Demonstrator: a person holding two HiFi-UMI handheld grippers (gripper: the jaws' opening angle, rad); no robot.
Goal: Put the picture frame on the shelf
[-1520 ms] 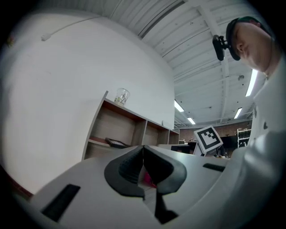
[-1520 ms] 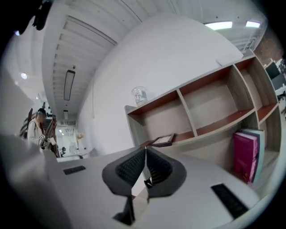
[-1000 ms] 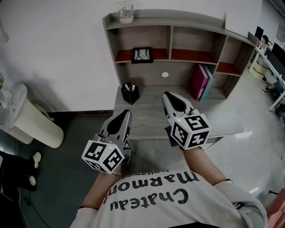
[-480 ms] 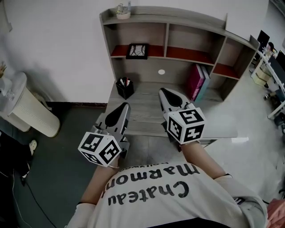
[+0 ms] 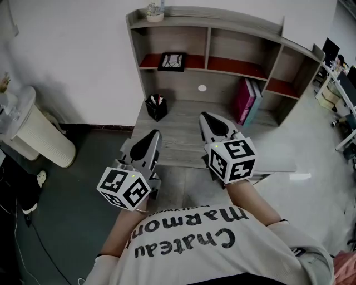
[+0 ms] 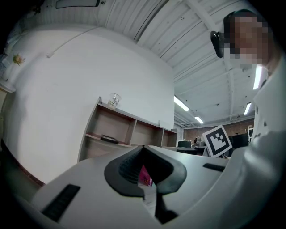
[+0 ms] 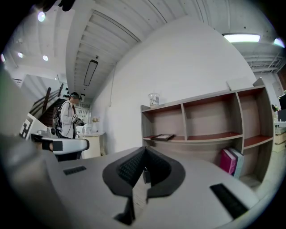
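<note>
Both claws are pressed together and empty: the left claw (image 5: 153, 134) and the right claw (image 5: 205, 116) point forward, held low by the near edge of the bench (image 5: 183, 119), forearms close to the body. The picture frame (image 5: 172, 62) lies flat in the left compartment of the shelf (image 5: 239, 16), well apart from both. The placing looks finished; no further move seems needed

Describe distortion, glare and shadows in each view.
Head view: even light, soft shadow beside the white bin. Left gripper view: heavy fisheye, black corners, bright ceiling lights. Right gripper view: same fisheye, the shelf bows, ceiling lamp blown out.
</note>
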